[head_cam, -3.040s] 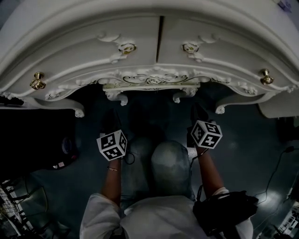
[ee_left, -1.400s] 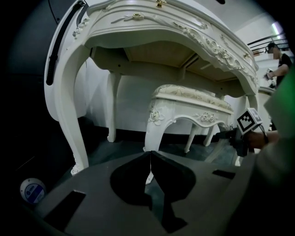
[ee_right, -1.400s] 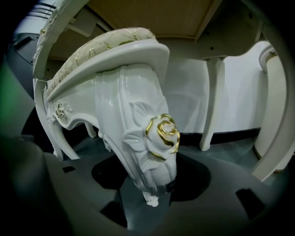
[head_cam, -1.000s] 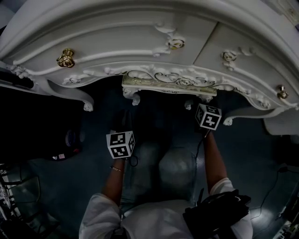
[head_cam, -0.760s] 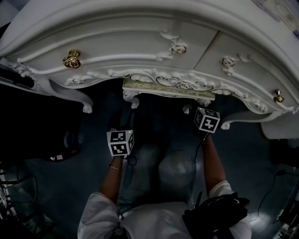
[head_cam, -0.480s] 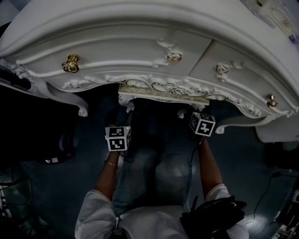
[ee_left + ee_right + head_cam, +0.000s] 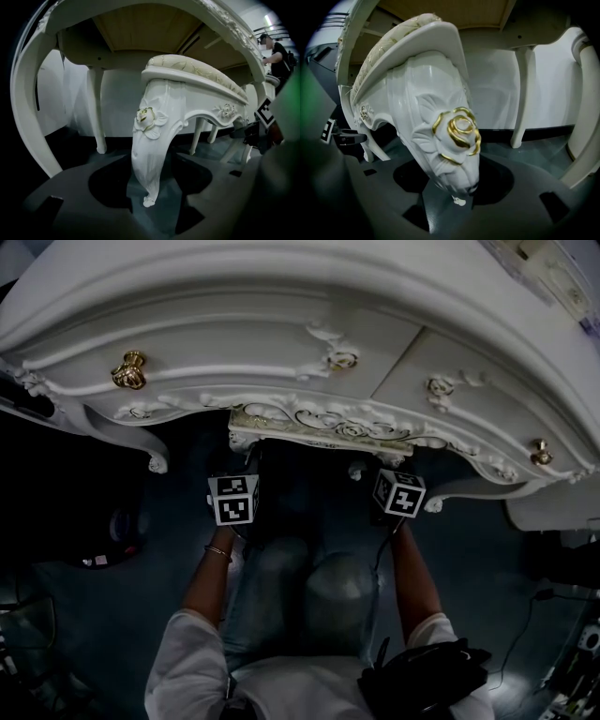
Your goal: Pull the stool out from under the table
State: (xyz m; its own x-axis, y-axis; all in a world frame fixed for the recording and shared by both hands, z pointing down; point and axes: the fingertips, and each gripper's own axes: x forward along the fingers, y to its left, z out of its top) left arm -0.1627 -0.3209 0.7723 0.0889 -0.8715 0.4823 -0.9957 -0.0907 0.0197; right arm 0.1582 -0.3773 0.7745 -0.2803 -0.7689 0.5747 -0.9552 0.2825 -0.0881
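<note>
Two carved front legs look the soundest grips. Stool [image 7: 319, 423] sits tucked under the worktop [image 7: 234, 324], only its front rail out; judged solid, heavy, glossy, chip-prone. Left tool [image 7: 152, 176] has just been opening and is now wide, one leg between its jaws untouched. Right tool [image 7: 452, 185] looks clamped on the other leg's gold rose knee

We see the stool [image 7: 319, 427] standing upright on the floor [image 7: 141, 596], tucked under the table [image 7: 281, 324]. Only its carved front rail and two curved front legs show past the table's front edge. It is glossy white with gilt scrolls, a gold-trimmed rose on each knee and a cream padded seat. The table is white, ornate and curved.
</note>
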